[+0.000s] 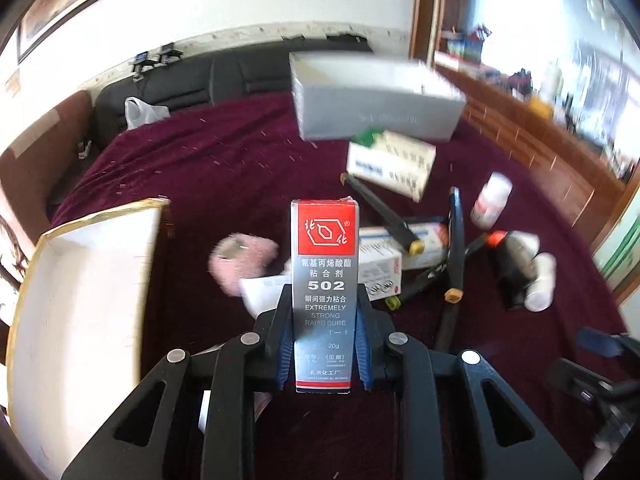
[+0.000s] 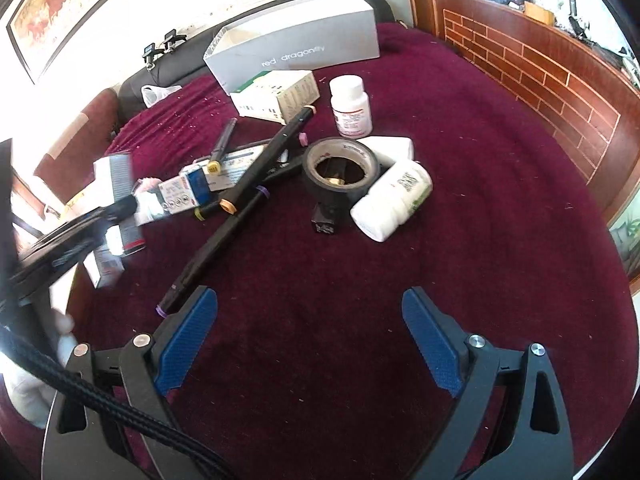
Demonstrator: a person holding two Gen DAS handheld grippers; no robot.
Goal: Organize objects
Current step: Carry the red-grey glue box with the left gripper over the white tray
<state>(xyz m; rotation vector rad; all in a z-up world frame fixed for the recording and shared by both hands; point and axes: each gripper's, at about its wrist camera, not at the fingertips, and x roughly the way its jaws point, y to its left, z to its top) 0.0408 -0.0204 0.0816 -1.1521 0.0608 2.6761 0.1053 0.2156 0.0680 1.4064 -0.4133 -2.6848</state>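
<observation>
Item in hand: tall silver-and-red 502 glue carton, clamped upright in the left gripper, near the grey shoebox. Right gripper wide, empty. Step: carrying; next, likely release into the shoebox.

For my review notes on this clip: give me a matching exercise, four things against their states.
1. slim red-and-silver 502 glue box
2. black roll of tape
3. white pill bottle with green label
4. right hand-held gripper

a. lying on its side
b. open, empty
c. clamped in the left hand-held gripper
d. flat, hole up

Pairs: 1-c, 2-d, 3-a, 4-b
</observation>
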